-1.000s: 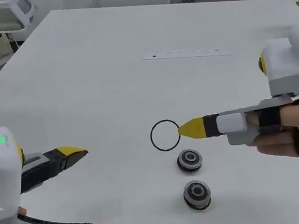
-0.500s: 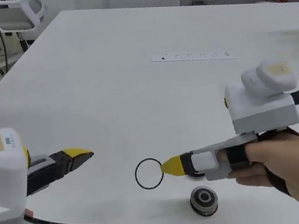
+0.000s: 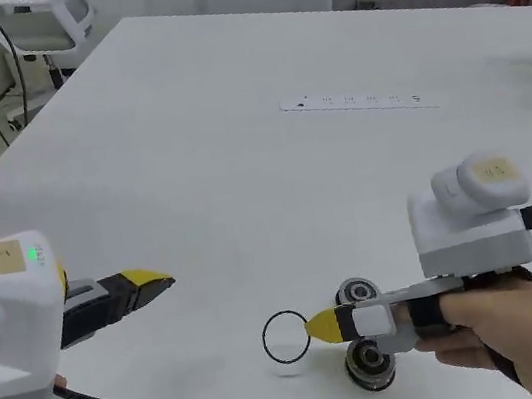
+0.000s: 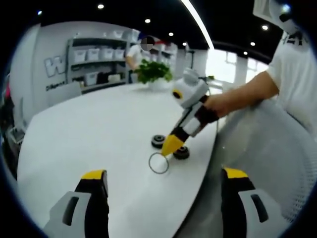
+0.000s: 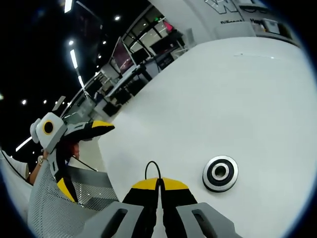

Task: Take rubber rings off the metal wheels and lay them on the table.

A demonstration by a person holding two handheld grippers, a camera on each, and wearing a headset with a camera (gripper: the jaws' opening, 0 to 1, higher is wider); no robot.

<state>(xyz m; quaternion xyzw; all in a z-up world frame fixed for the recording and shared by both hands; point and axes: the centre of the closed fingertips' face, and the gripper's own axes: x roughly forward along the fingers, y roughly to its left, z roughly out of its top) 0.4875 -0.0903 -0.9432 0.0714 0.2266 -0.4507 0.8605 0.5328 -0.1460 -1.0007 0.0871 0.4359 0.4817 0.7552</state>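
Head view showed the right gripper (image 3: 314,330) clenched on the rubber ring (image 3: 265,342); over the last second it had carried the ring from beyond the two metal wheels (image 3: 370,363) to just left of them, low over the table (image 3: 240,163); surface contact could not be confirmed; release appeared imminent; dark bands suggested further rings remained; the left gripper (image 3: 213,355) stood released, idle. Legible writing: one large wall letter (image 4: 51,65), "W"; smaller text unreadable.

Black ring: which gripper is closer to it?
Right. The right gripper, jaws shut, pinches the ring at its edge; the left gripper hangs open, apart from it, off to the person's left.
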